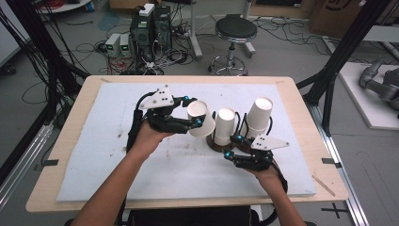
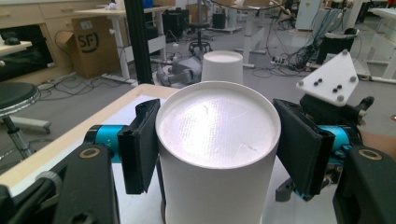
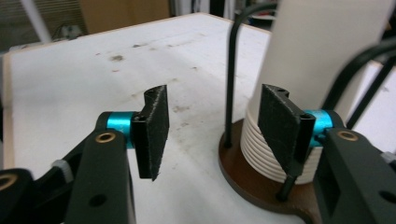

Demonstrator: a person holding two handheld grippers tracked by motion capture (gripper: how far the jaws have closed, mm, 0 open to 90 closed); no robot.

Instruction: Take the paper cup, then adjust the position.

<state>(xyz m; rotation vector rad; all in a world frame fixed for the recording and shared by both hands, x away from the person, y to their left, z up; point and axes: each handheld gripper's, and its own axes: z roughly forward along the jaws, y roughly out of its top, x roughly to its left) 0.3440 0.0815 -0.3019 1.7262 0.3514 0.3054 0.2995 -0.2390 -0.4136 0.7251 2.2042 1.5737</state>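
High view: on the worktop (image 1: 70,155), the left tool (image 1: 196,111) grips a tilted white cup (image 1: 201,118) just left of the cup stack (image 1: 225,126); the right tool (image 1: 231,147) sits below it.

Left gripper view: both jaws seem to press the cup's (image 2: 217,140) sides.

Right gripper view: jaws wide apart, empty, beside the stack's ribbed rims (image 3: 261,144) on a brown base (image 3: 247,182).

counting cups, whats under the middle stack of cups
The cup stack sits on a brown round base with black wire posts, resting on the white mat. The base's centre is covered.
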